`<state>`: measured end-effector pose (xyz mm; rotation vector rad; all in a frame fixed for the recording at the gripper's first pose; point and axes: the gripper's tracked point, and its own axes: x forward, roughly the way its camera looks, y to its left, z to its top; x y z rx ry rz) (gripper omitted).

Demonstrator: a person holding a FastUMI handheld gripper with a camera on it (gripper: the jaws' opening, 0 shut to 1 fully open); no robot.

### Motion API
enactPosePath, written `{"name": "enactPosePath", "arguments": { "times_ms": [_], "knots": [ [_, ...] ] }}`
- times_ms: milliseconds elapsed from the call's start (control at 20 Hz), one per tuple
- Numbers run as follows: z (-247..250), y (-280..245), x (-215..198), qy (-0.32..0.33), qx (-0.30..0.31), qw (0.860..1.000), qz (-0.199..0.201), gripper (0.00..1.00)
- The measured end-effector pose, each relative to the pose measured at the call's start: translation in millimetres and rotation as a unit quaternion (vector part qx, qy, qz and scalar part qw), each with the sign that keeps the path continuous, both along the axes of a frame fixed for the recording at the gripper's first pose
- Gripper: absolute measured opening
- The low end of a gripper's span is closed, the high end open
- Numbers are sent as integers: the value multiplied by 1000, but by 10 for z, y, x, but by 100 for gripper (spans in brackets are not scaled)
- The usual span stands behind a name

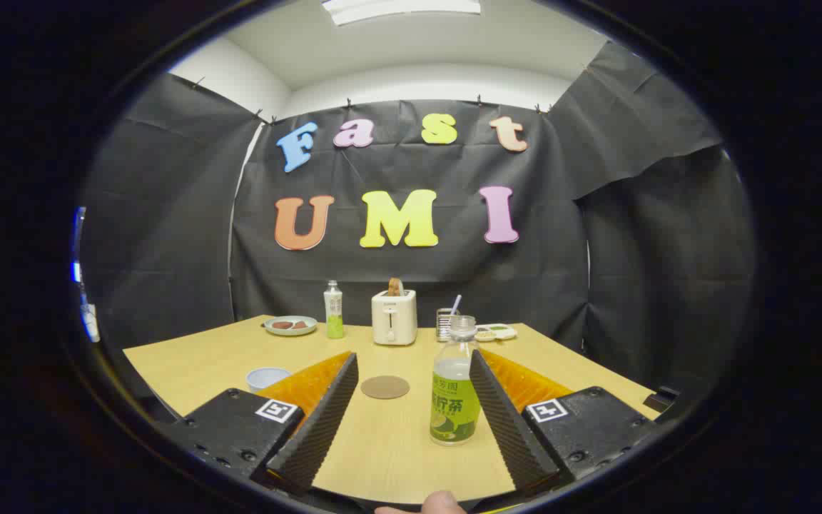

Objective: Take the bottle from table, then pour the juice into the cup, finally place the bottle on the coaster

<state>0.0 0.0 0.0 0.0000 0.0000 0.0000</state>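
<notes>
Gripper view: the gripper [411, 371] hovers low over a pale wooden table [389, 442], its two ribbed black fingers spread wide apart with nothing clamped between them; the left finger [318, 421] and the right finger [507, 421] each carry an orange backing and a black block with a square marker; a clear bottle [455, 389] with a green label and no cap stands upright on the table between the fingers, close against the inner face of the right finger, though whether it touches that finger cannot be told; the bottle holds pale liquid to about its shoulder; a round brown coaster [385, 387] lies flat on the table between the fingers, to the left of the bottle and slightly beyond it, apart from it; a small white cup [267, 378] stands upright outside the left finger, near its tip; at the far side of the table, well beyond the fingers, stand a plate [290, 325] with brown food, a second bottle [334, 310] with its cap on, a white toaster [394, 317] with a slice in its slot, a metal holder [445, 323] with a utensil in it, and a shallow dish [496, 331]; a fingertip of the person [442, 502] shows at the near edge, just behind the gripper.
</notes>
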Motion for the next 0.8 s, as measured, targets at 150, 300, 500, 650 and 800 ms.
{"name": "enactPosePath", "arguments": {
  "times_ms": [150, 300, 500, 650, 800],
  "knots": [
    [1, -14, 1, 0, 2, 1000, -1, 100],
    [-31, -24, 22, 6, 4, 1000, -3, 100],
    [-42, -26, 37, 10, 0, 1000, -8, 100],
    [-39, -20, 50, 9, -6, 1000, -10, 100],
    [-60, -33, 54, 13, -4, 1000, -13, 100]
  ]
}}
